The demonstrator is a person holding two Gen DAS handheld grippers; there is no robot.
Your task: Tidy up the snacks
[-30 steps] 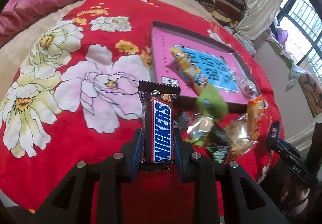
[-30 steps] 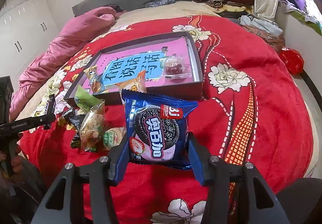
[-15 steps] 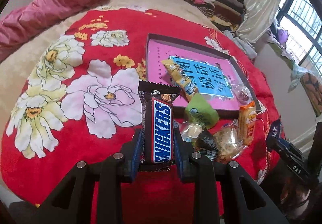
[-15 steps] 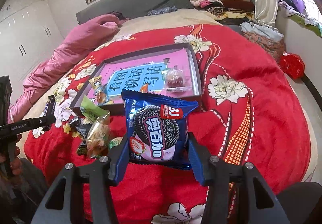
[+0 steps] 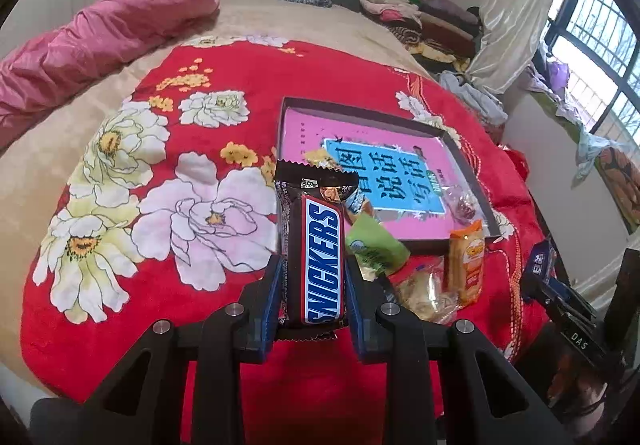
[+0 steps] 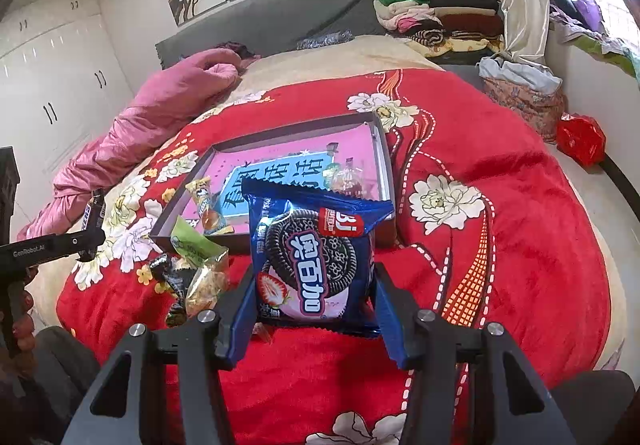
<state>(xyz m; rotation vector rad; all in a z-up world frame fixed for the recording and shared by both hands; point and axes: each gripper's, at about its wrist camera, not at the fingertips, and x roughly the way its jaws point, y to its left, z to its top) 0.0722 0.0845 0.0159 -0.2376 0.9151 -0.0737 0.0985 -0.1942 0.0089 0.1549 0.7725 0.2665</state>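
Both grippers have risen over the last second, so the bed looks farther off and more of the room shows. Left gripper (image 5: 312,297) has its fingers clamped on the Snickers bar (image 5: 316,249), held upright by its lower half; the bar is stiff and light, its wrapper slick. Right gripper (image 6: 312,309) pinches the Oreo pack (image 6: 316,261), whose cookies could crack under pressure. At twelve o'clock lies the shallow box (image 6: 384,165). The loose snack pile (image 5: 432,277) is jumbled and hard to read.
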